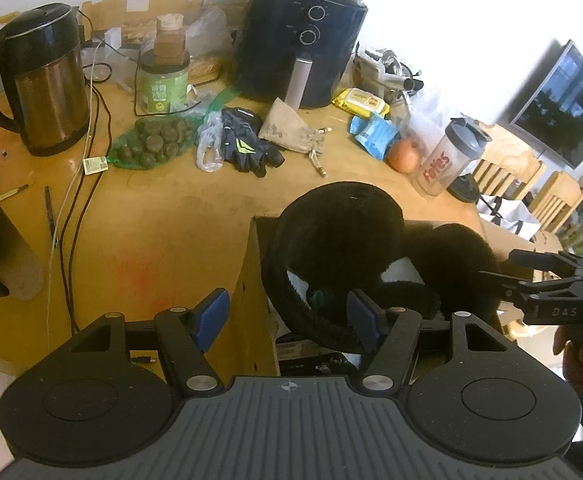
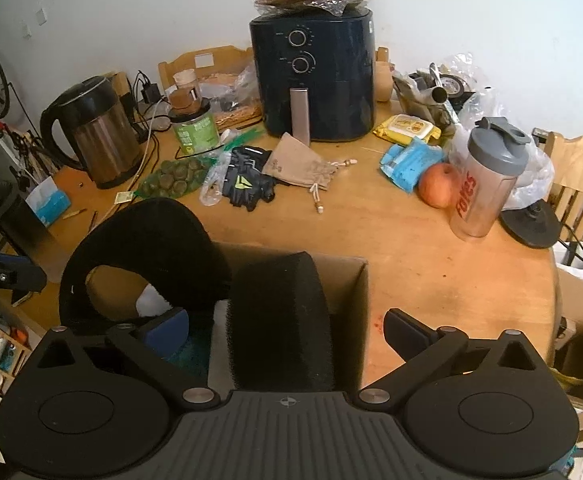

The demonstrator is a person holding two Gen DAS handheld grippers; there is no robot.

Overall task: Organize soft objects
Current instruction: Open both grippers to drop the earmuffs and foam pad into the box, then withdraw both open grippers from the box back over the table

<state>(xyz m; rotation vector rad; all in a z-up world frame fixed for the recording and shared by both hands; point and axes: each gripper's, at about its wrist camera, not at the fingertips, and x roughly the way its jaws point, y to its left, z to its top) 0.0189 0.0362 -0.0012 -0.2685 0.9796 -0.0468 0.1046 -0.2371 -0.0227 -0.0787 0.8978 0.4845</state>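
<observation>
Round wooden table [image 2: 431,264] against a white wall, cluttered behind an open cardboard box [image 2: 351,280] at the near edge. Standing in the box: a black neck pillow [image 2: 147,232], curved and upright, and just right of it a black foam block [image 2: 279,320], also upright. Right gripper [image 2: 287,328] spread wide, straddling the foam block and the box's right wall, pads clear of both, holding nothing. Left gripper [image 1: 287,320] partly open, one blue pad outside the box's left wall, the other by the pillow's lower curve; contact with the pillow cannot be told. Behind the box: dark air fryer [image 2: 315,80], kettle [image 2: 95,132] far left, shaker bottle [image 2: 483,184] far right, black gloves [image 2: 247,180], tan drawstring pouch [image 2: 299,168], apple [image 2: 437,184].
</observation>
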